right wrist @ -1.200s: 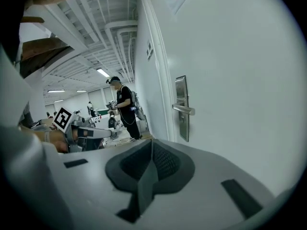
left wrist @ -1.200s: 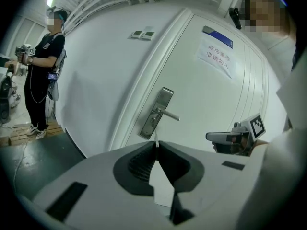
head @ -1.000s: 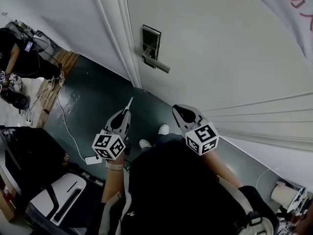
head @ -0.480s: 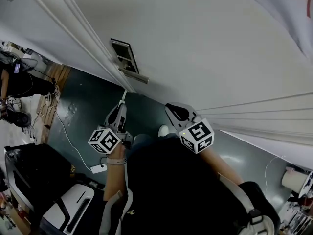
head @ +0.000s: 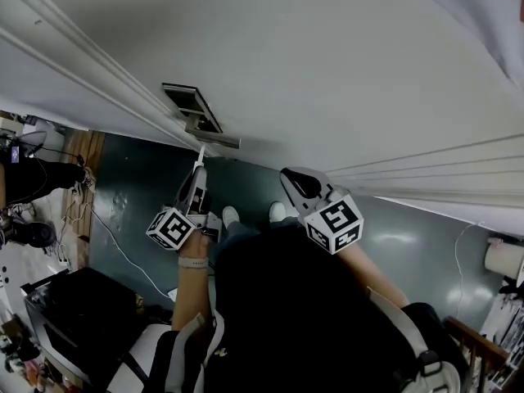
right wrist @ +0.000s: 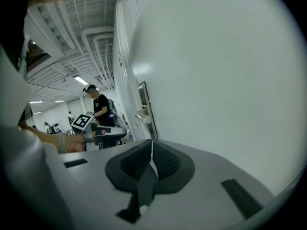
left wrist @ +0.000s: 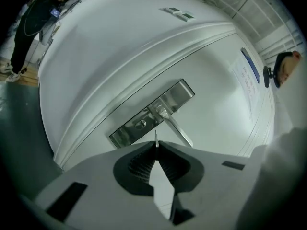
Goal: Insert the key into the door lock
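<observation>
Slim key (left wrist: 155,137) stands edge-on, tip near the steel door lock (left wrist: 128,130)

A white wall (head: 352,64) with raised mouldings stands over a glossy dark green floor (head: 143,187) — a thin white cable (head: 121,250) lies across it near a black case (head: 72,318) — and the right gripper view shows strip lights (right wrist: 80,80) glowing under a ceiling of white ducts (right wrist: 98,37).

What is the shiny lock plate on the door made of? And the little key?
The lock plate looks like brushed metal: silvery, with soft reflections. The key, pinched in the left tool, seems thin pale metal, though it shows edge-on, so that's a guess.
</observation>
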Demonstrator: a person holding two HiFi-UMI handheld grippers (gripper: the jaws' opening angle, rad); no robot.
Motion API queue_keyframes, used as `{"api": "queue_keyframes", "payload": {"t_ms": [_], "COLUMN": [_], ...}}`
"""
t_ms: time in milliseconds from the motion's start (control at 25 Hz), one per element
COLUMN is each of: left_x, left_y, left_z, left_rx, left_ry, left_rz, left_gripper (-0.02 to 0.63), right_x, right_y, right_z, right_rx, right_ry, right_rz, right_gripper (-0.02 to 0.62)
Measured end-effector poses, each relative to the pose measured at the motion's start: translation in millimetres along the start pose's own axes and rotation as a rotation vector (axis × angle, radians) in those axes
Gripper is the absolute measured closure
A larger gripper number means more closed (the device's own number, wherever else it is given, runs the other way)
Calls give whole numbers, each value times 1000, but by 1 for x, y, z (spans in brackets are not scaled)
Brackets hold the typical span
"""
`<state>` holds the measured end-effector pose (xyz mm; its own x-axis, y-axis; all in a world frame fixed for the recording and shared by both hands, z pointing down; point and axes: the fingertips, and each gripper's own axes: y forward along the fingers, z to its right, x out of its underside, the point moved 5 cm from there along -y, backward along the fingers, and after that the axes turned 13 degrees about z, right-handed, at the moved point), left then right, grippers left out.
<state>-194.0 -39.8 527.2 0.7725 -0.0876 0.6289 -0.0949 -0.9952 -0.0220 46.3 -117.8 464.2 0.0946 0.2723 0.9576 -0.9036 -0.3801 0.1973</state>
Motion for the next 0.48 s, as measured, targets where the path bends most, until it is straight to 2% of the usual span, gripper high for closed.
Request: {"api": "queue_keyframes", "payload": {"t_ms": [240,480], "left_x": [1,3], "left_y": [16,32], "left_z": [-14,-24], "left_rx": [4,7], "left_ry": [-166,-278], "left_rz": [-25,-39], "left_gripper": [580,580], "right_x": [0,-1], "right_y": [-3,-7], "right_z": [1,5], "right_rx": [93,166], "right_ry": [16,24], "right_rz": [1,6], "right_gripper": [578,578]}}
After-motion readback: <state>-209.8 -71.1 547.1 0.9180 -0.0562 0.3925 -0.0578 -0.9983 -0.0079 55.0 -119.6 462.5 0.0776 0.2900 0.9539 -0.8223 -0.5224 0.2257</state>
